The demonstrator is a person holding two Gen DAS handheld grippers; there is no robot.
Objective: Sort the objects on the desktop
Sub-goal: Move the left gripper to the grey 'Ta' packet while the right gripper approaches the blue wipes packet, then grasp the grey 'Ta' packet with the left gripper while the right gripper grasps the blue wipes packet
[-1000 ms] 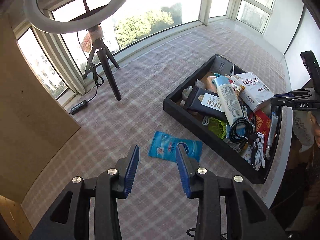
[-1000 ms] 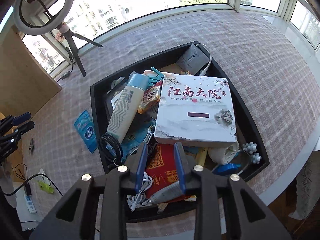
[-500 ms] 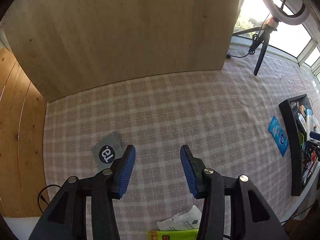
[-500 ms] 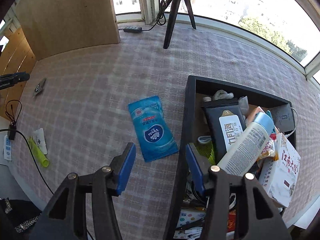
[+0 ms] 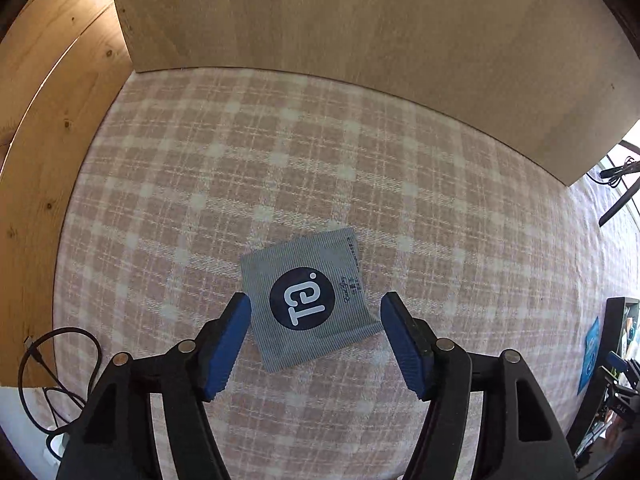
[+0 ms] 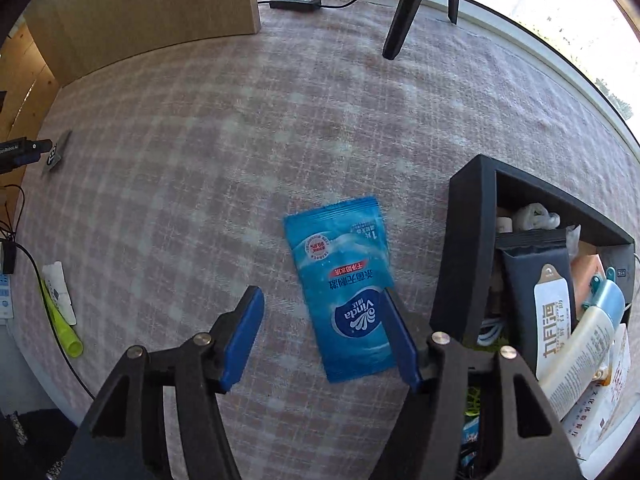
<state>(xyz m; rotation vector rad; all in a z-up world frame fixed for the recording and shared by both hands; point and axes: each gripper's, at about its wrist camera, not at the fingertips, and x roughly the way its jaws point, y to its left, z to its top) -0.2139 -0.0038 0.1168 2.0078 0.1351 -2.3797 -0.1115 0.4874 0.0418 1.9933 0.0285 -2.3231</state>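
Observation:
A grey square sachet [image 5: 308,300] with a round dark logo lies flat on the checked cloth [image 5: 280,160]. My left gripper [image 5: 315,302] points down over it. Its jaws are opening, with the sachet between the blue pads [image 5: 236,332] and untouched. A blue Vinda wipe packet [image 6: 344,280] lies beside the black tray [image 6: 468,248]. My right gripper [image 6: 323,294] hangs above it, jaws opening. Its right finger overlaps the packet's edge, and nothing is gripped. The tray holds several items, among them a black wipes pack [image 6: 536,280] and a white bottle [image 6: 580,352].
A wooden board [image 5: 360,40] stands along the cloth's far side. A tripod leg [image 6: 404,12] and a power strip [image 6: 294,2] sit near the window. A green tube [image 6: 60,320], a white sachet [image 6: 58,292] and a cable [image 5: 52,356] lie at the near-left table edge.
Both grippers left the tray area and sank toward the cloth. The left swung over to the grey sachet, the right to the blue packet. Both sets of jaws widened.

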